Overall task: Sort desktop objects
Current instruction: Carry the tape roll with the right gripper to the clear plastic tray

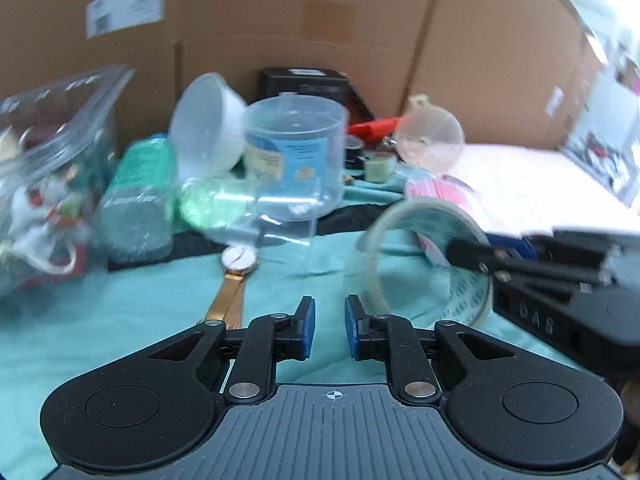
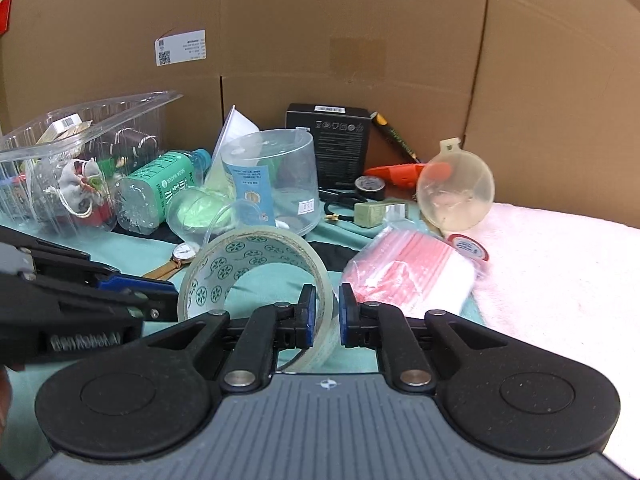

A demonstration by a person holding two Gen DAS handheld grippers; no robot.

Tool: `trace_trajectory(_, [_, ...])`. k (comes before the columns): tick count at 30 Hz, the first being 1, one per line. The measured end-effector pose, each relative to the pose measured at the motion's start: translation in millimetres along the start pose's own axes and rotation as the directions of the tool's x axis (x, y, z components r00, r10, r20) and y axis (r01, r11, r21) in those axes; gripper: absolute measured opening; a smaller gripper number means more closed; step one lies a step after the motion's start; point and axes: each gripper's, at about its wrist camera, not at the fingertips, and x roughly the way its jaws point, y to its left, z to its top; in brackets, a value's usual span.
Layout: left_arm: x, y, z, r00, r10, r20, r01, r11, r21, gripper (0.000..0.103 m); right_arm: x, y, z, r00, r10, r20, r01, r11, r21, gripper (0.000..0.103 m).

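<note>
**A:** Left wrist view first. Where's your tape sitting against your tongs?

**B:** Your left gripper (image 1: 330, 322) has its jaws slightly apart with nothing between the blue pads, only the teal cloth (image 1: 120, 320) showing under the gap. The tape roll (image 1: 420, 264) stands on edge just right of your right-hand finger, not touching it as far as I can tell. Your right gripper (image 1: 476, 258) comes in from the right edge, and one finger reaches inside the roll's ring. A gold-strapped watch (image 1: 236, 276) lies on the cloth left of the gap. Farther back, toward the cardboard wall (image 1: 320, 20), there's a clear tub (image 1: 296, 160) and a green bottle (image 1: 140, 200), both pretty blurry.

**A:** And the right wrist view?

**B:** Way sharper. Your right gripper (image 2: 324, 312) is clamped on the roll's band: the left pad sits inside the ring, the right pad outside, and the tape roll (image 2: 240, 276) hangs out to the left of the jaws with its printed core facing you. Your left gripper (image 2: 132, 296) pokes in from the left edge, tips just beside the roll's left rim, and I can't tell if they touch. The pink zip-bag pack (image 2: 408, 276) lies right of your jaws, where the cloth meets the pink towel (image 2: 560, 280). The clear bin (image 2: 80, 160) sits toward the back left.
</note>
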Motion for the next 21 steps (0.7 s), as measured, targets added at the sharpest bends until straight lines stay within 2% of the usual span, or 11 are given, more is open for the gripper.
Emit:
trace_trajectory(2, [-10.8,6.4,1.1,1.000,-0.014,0.026,0.015,1.000,-0.026,0.036,-1.7,1.9,-2.9,1.000,-0.020,0.003,0.020,1.000,-0.015,0.013])
trace_trajectory(3, [-17.3,7.2,2.1,0.999,-0.027,0.039,0.028,0.999,-0.030,0.048,-3.0,2.1,-4.0,1.000,-0.022,0.009,0.023,1.000,-0.014,0.013])
trace_trajectory(4, [-23.7,6.0,3.1,0.998,-0.037,0.054,0.039,0.999,-0.026,0.068,-4.0,2.7,-4.9,1.000,-0.024,0.013,0.024,1.000,-0.015,0.013])
trace_trajectory(5, [-29.5,2.5,4.1,0.996,-0.042,0.074,0.043,0.999,-0.014,0.076,-4.9,4.2,-5.3,0.999,-0.031,0.017,0.031,0.999,-0.026,0.013])
trace_trajectory(8, [-36.5,-14.9,7.5,0.994,-0.022,0.109,0.017,0.999,0.043,0.078,-9.0,9.2,-7.0,0.999,-0.033,0.036,0.035,0.998,-0.044,0.014])
trace_trajectory(9, [-33.5,-21.3,8.5,0.994,-0.004,0.107,-0.003,0.998,0.067,0.073,-11.1,9.7,-7.2,0.999,-0.029,0.043,0.031,0.999,-0.042,0.014])
trace_trajectory(10, [-28.7,-26.2,8.9,0.995,0.019,0.100,-0.028,0.996,0.082,0.054,-14.0,10.0,-7.5,0.998,-0.022,0.050,0.024,0.999,-0.039,0.014])
trace_trajectory(11, [-22.1,-26.5,8.4,0.995,0.028,0.092,-0.035,0.997,0.070,0.042,-15.8,11.3,-7.6,0.998,-0.021,0.051,0.024,0.999,-0.046,0.014])
trace_trajectory(12, [-13.8,-23.6,8.3,0.998,0.010,0.060,-0.013,0.999,0.048,0.016,-18.3,11.9,-8.3,0.998,-0.021,0.057,0.024,0.998,-0.051,0.014])
trace_trajectory(15, [4.4,-15.4,0.1,0.999,-0.029,0.023,0.029,1.000,-0.011,0.012,-25.8,12.1,-12.0,0.998,-0.012,0.066,0.016,0.999,-0.051,0.015])
trace_trajectory(21, [-10.4,-32.1,-9.4,0.994,0.040,0.101,-0.048,0.996,0.078,0.007,-38.5,21.8,-16.2,0.994,-0.031,0.107,0.040,0.996,-0.084,0.016])
